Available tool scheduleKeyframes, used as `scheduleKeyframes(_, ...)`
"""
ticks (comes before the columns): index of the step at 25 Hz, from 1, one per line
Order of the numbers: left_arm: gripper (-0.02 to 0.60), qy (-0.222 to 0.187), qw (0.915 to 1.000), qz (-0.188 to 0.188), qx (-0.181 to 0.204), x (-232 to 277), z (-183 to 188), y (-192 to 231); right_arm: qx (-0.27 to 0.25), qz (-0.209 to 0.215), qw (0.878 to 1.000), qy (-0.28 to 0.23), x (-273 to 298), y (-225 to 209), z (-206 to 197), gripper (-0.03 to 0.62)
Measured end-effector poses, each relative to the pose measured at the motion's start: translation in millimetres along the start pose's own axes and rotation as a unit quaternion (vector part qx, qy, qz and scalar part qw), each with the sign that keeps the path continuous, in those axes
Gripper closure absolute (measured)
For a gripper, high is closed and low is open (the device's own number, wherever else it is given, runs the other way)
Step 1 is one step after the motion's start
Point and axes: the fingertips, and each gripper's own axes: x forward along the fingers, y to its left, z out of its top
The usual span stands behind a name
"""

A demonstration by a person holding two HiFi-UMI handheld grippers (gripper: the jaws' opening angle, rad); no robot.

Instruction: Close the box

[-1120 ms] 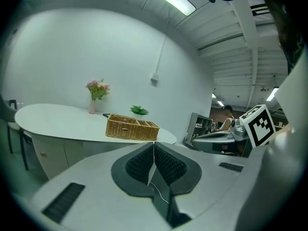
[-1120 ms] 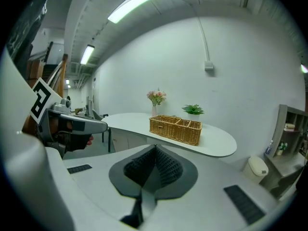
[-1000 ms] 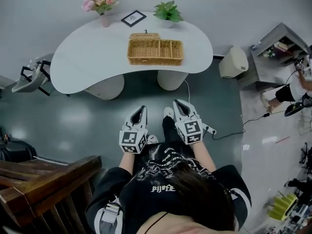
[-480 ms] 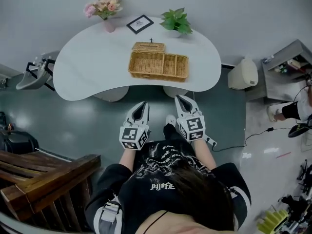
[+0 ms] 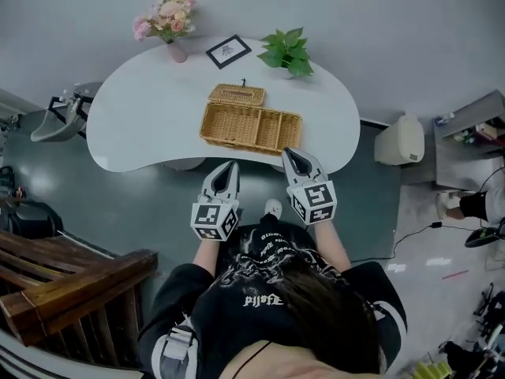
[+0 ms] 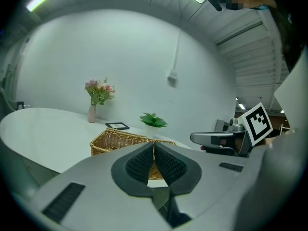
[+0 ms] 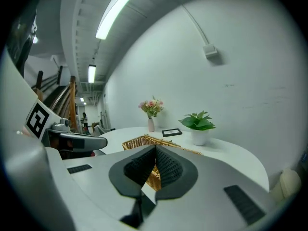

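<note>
Wicker box (image 5: 251,127) is sitting mid-table on the white table (image 5: 134,125), its lid (image 5: 237,95) lying open at the far side. Left gripper (image 5: 228,169) and right gripper (image 5: 293,158) are hovering at the near edge, jaws pinched together, gripping nothing.

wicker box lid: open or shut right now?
Open. The wicker box shows its compartments from above, and its lid is swung back behind it.
</note>
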Motion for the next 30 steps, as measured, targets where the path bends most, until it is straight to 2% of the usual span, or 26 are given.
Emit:
scheduleKeyframes(5,0.557,-0.01,0.9994,0.03,-0.01,20.5,7.6,6.8,-0.001,0.018,1.0,0.002,17.1,-25.8,10.4,0.569)
scheduleKeyframes(14,0.557,-0.015,0.9987,0.048,0.001,46.4,33.0,37.5,0.019,0.016,1.0,0.015,51.9,-50.7,20.1,0.569)
scheduleKeyframes(18,0.557,-0.014,0.9985,0.054,0.0,62.5,43.6,69.0,0.003,-0.01,1.0,0.026,74.5,-58.1,28.4,0.569)
scheduleKeyframes(23,0.557,-0.02,0.9988,0.045,-0.007,82.2,65.1,104.5,0.017,-0.022,0.999,0.037,108.2,-58.5,41.2,0.569)
scheduleKeyframes(26,0.557,-0.024,0.9987,0.039,-0.025,95.2,74.0,123.7,0.018,-0.036,0.998,0.048,128.6,-60.4,45.3,0.569)
scheduleKeyframes(30,0.557,-0.007,0.9997,0.023,0.004,109.8,78.7,143.3,0.014,-0.046,0.996,0.078,153.9,-57.3,42.2,0.569)
